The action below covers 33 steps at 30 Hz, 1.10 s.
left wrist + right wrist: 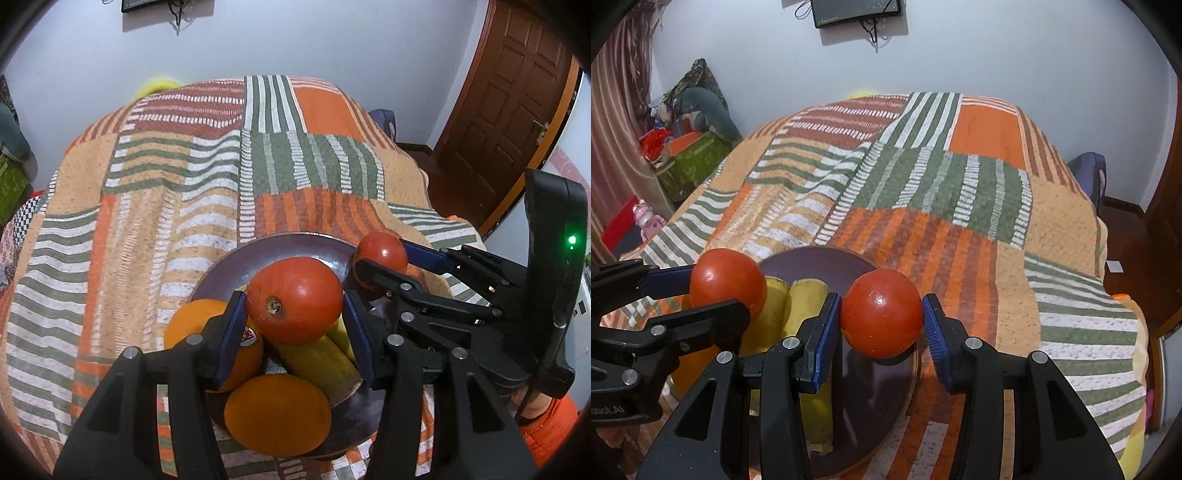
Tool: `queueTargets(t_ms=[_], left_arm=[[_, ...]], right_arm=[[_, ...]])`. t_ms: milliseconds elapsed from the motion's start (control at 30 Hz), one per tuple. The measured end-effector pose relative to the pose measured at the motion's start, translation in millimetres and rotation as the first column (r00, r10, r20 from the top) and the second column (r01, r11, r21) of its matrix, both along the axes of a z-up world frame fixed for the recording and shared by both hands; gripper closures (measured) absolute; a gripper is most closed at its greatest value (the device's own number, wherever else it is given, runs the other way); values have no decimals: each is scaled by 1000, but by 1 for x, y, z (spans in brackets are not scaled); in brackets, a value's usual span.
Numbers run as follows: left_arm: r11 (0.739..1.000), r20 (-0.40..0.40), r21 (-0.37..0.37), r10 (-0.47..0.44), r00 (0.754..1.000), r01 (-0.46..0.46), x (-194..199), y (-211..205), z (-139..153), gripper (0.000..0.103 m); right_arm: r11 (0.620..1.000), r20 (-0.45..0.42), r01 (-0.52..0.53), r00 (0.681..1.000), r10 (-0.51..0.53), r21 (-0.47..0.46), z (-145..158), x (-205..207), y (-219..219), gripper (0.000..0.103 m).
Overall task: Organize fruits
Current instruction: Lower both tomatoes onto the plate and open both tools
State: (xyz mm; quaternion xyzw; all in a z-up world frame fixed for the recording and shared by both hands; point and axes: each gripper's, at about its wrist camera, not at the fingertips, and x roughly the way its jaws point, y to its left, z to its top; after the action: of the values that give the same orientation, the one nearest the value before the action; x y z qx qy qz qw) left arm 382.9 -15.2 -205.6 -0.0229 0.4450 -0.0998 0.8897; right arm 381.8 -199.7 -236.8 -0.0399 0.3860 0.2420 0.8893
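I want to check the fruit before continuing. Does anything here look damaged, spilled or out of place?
Nothing stands out. The plate sits flat on the striped bedcover, holding two oranges and bananas. Each gripper holds an intact tomato: left gripper, right gripper. Nothing is spilled.

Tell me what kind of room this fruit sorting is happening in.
Most likely a bedroom at home. The plate sits on a patchwork striped bedspread over what looks like a bed, a small screen hangs on the wall, and a panelled wooden door stands to one side.
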Motion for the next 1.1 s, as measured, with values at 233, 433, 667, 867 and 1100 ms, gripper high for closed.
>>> queueTargets(t_ms=[233,433,667,867,1100], left_arm=[[1000,2,1,9,1000,-9,0,2,-4,50],[1000,2,12,20,1000,-20,-2,4,-4,43],[999,7,7,32,999,-32,-11,10,1,39],[999,31,23,31,999,-31,-32,12,15,39],[998,73,50,41,997,-44,-69,21,40,38]], right_arm=[[1000,-22,-24,999,24,-19,-5,1,8,61],[1000,-42,-21,999,20,-15,-4,3,6,60],[999,20,-16,1000,17,-29,12,-13,3,45],[1000,55,-6,998,7,-24,30,-33,-5,45],[1000,90,3,996,-4,8,53,-66,-15,44]])
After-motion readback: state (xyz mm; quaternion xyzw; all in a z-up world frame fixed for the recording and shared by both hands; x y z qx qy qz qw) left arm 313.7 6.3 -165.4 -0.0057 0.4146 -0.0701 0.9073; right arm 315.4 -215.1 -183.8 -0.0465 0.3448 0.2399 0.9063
